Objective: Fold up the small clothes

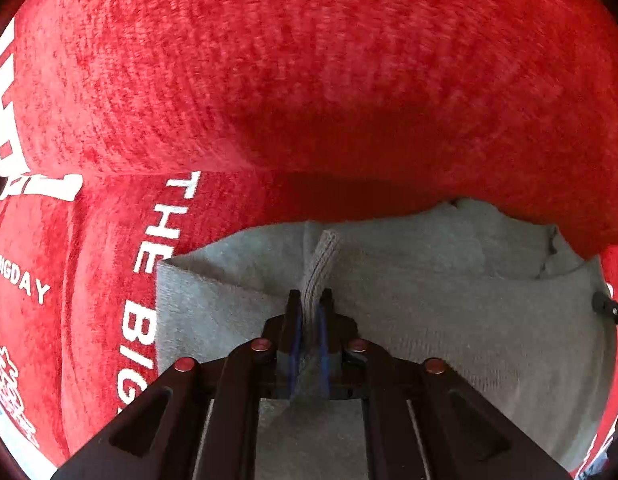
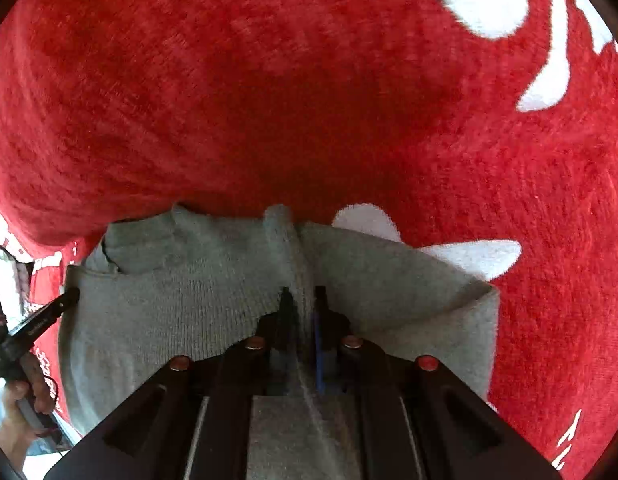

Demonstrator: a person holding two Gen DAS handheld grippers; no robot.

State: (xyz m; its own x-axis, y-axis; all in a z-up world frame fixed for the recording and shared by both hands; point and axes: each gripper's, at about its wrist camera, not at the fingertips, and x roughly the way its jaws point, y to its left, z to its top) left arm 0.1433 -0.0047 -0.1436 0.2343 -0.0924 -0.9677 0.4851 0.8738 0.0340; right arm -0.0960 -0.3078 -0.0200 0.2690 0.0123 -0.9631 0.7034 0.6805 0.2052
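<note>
A small grey knit garment lies on a red plush blanket printed with white lettering, both handheld tools poised steeply over it. The left tool has a raised ridge of ribbed grey fabric between its narrowly parted blue-padded fingers; the cloth fills the gap, and the pads appear to pinch it. The right tool straddles a similar upright fold of the same garment, but its fingers stand slightly apart: the fold lies against the left finger, with a sliver of space at the blue pad on the right, so the hold looks loosened rather than tight.

Gathering the cloth into ridges at two points lets one edge be carried and laid flat in a single motion, which seems the purpose here. With the garment doubled on the blanket, its folded edge toward the far side, this fold looks close to set down.

The knit is fine, soft and matte, with a heavier ribbed band where the left tool grips. The blanket beneath is deep-piled and fuzzy, likely to cling to the knit. In the right wrist view, the left tool and the person's hand holding it show at the garment's left edge.
</note>
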